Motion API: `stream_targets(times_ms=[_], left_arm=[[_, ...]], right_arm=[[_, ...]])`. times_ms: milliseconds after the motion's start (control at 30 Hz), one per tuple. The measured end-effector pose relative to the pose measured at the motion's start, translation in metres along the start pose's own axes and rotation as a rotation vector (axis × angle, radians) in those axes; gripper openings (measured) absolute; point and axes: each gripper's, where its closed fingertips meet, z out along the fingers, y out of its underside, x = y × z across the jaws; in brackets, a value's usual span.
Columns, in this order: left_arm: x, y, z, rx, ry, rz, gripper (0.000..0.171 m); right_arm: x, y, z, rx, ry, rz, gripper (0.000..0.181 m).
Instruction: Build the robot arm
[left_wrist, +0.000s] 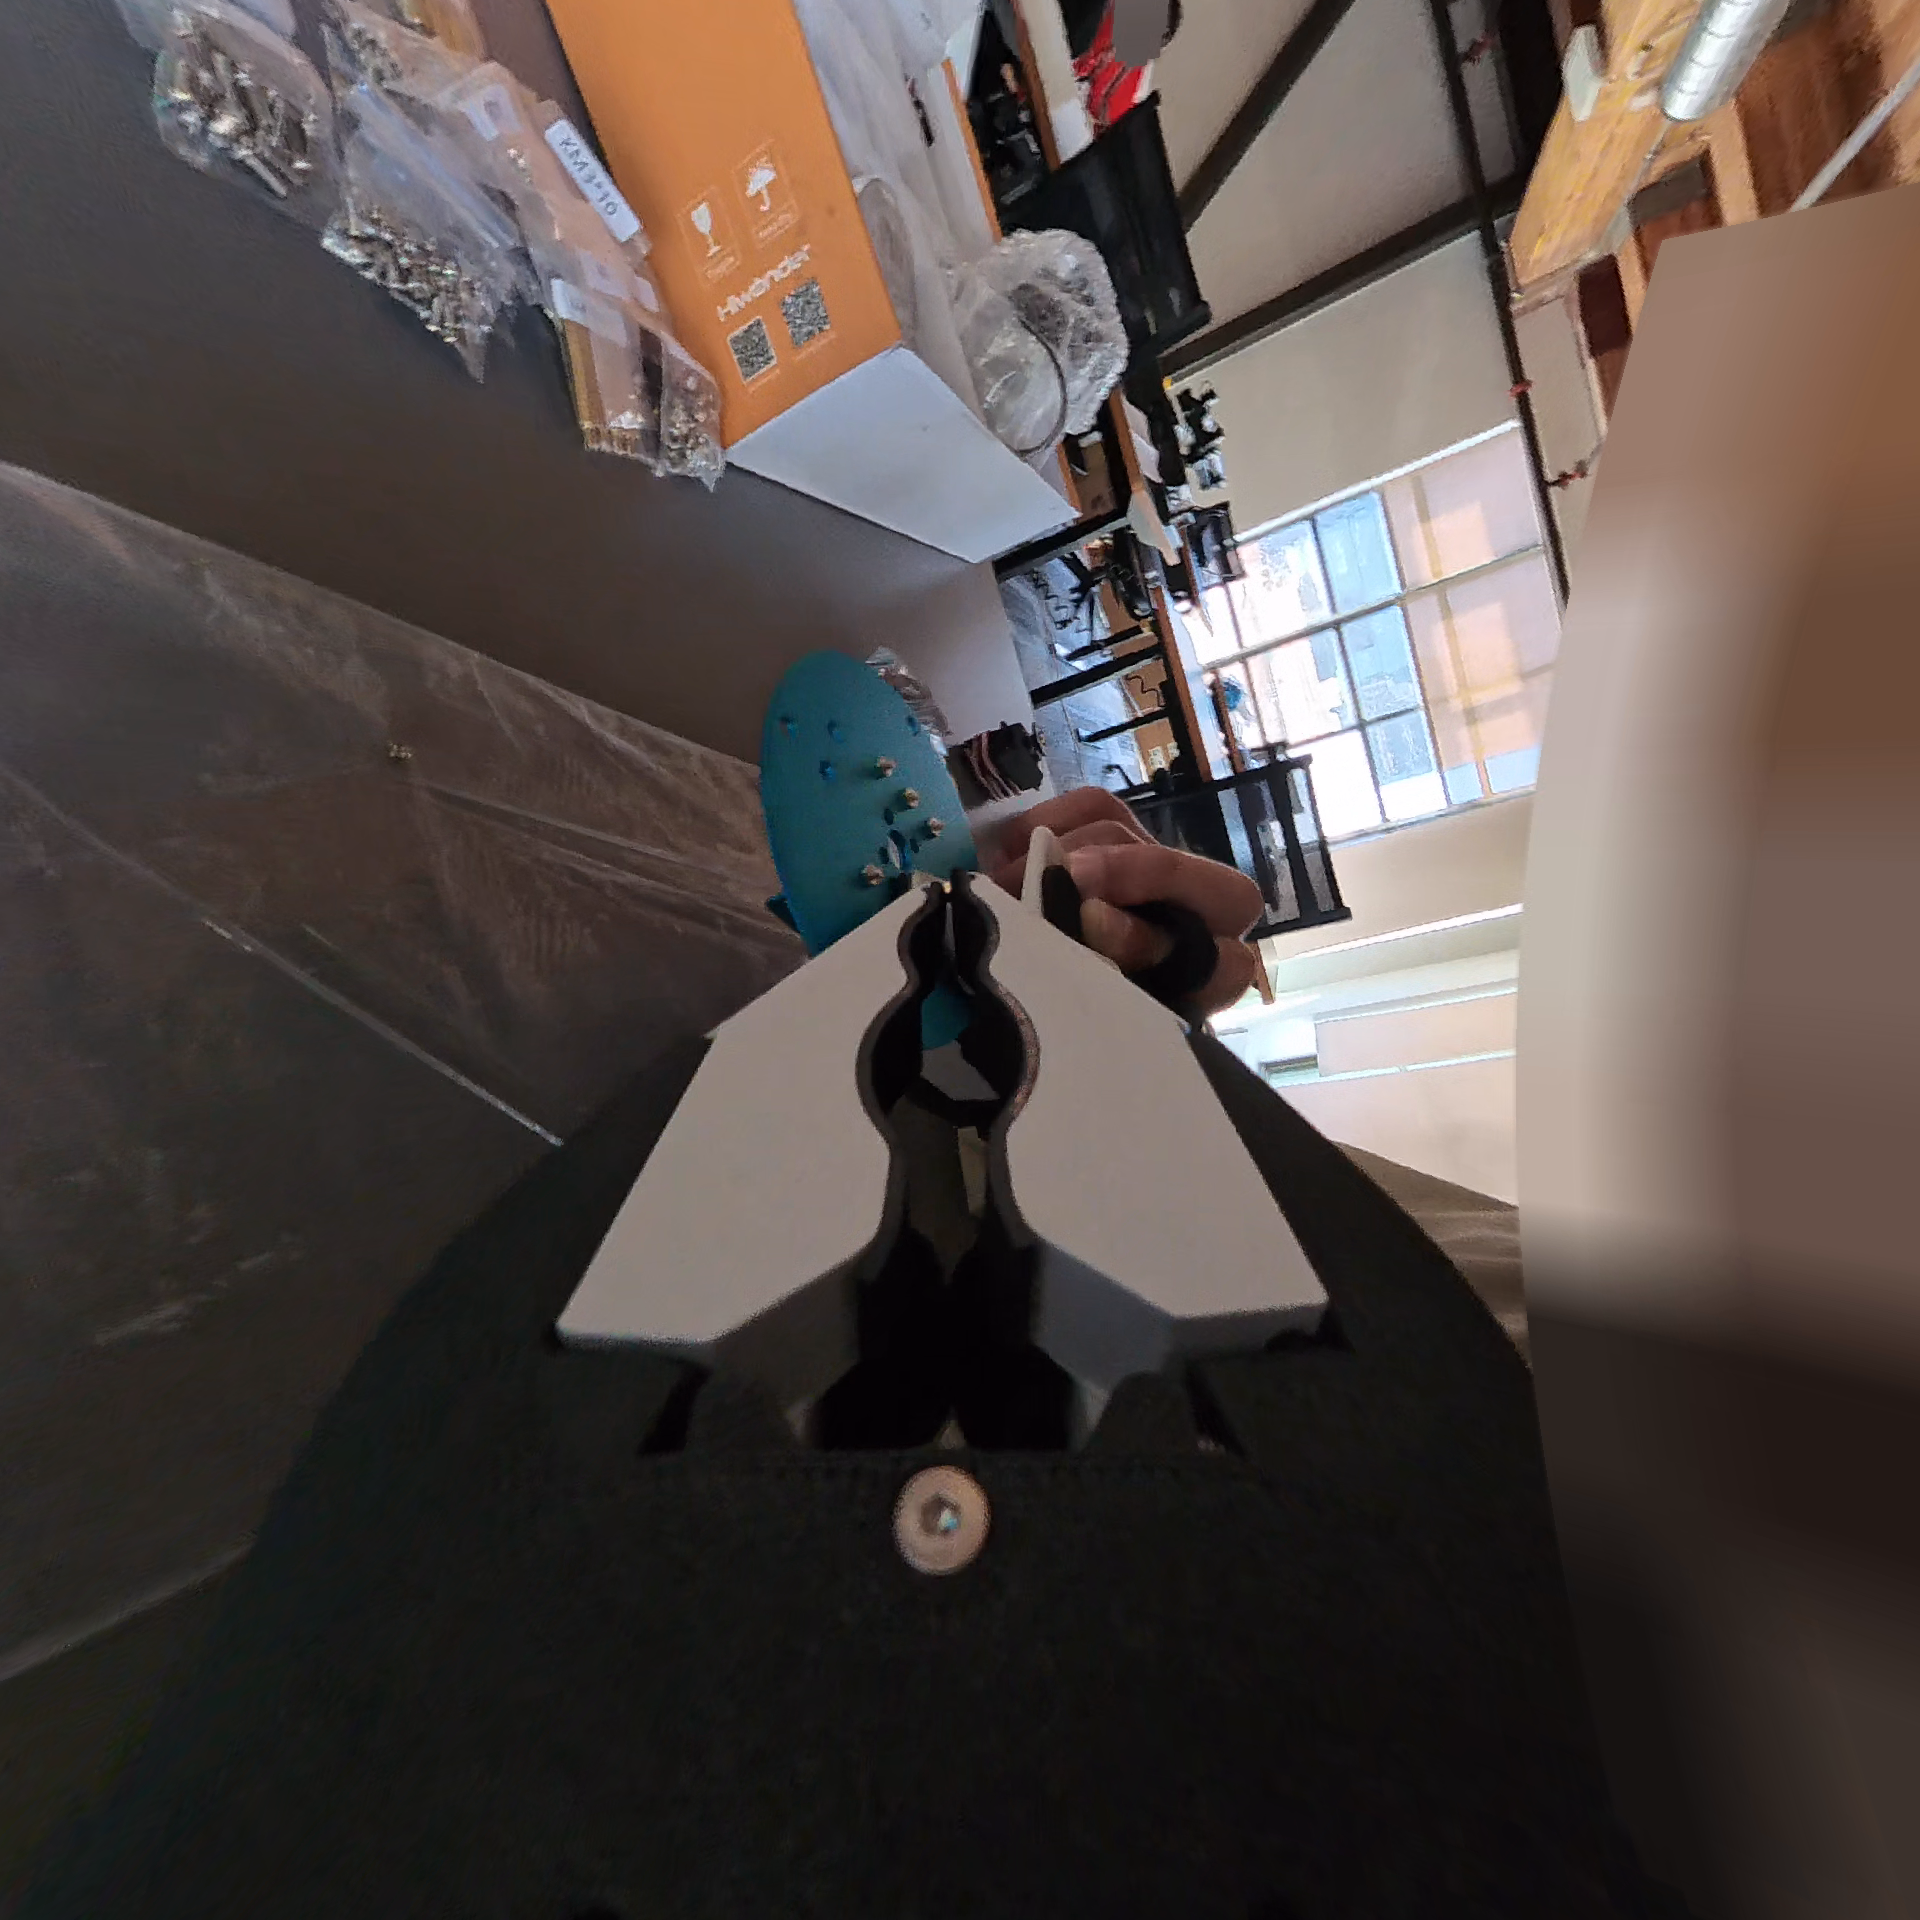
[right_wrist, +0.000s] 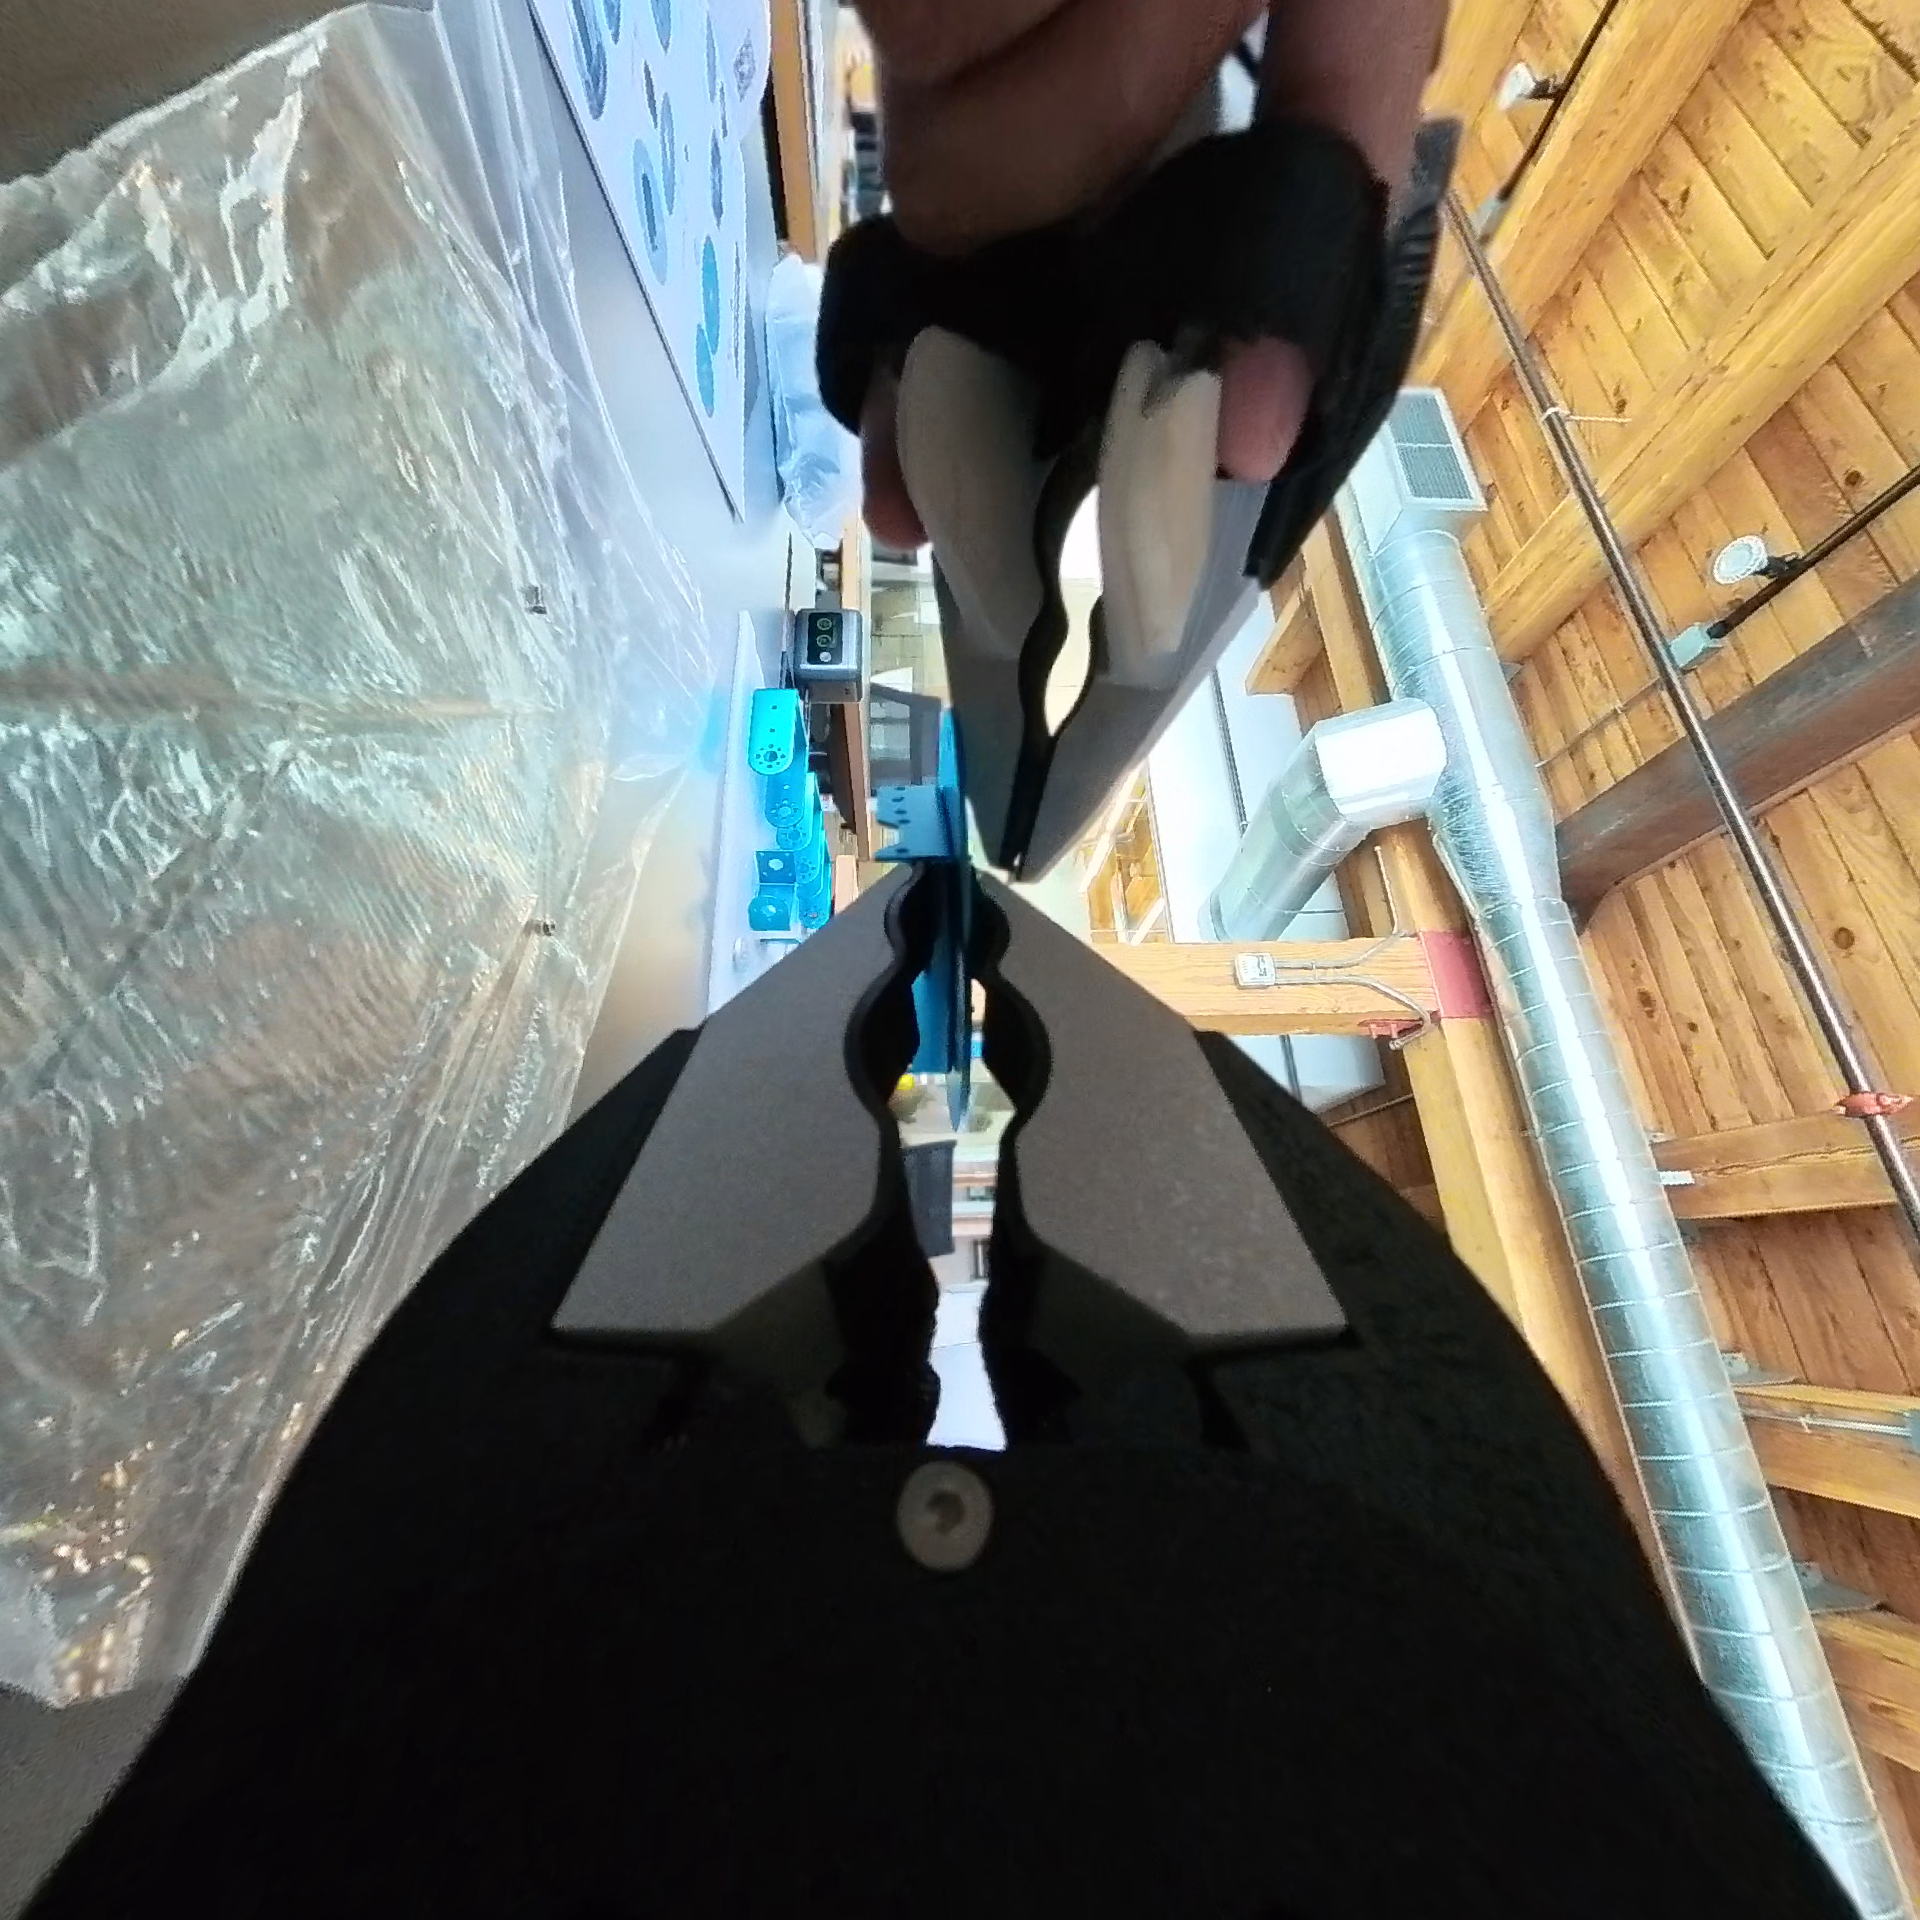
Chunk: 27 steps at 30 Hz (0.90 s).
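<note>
Over plastic-sheeted bench (left_wrist: 312, 831), right gripper (right_wrist: 951, 883) clamps blue plate (left_wrist: 852, 800) edge; left gripper (left_wrist: 956, 883) pinches small brass part, unclear.

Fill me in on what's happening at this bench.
A person holds a gripper in each hand, both raised off the bench. The right gripper is shut on the edge of a blue plate studded with small screws. The left gripper is shut on a tiny piece at that plate's edge. Bags of screws lie by an orange box.
</note>
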Motion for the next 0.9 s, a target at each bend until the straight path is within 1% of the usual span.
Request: stream_targets(times_ms=[67,267,500,900], left_arm=[[-0.003,0.001,0.0,-0.004,-0.044,-0.004,0.0],[-0.001,0.001,-0.001,-0.059,-0.125,0.078,0.0],[0.003,0.0,0.001,-0.089,-0.145,0.121,0.0],[0.002,-0.005,-0.002,-0.094,-0.154,0.106,0.0]], right_arm=[[-0.001,-0.001,0.001,-0.007,-0.003,-0.007,0.001],[0.003,-0.001,0.0,-0.014,0.004,-0.009,0.001],[0.006,0.0,-0.001,-0.016,0.012,0.003,0.001],[0.009,0.0,-0.001,-0.008,0.019,0.032,0.001]])
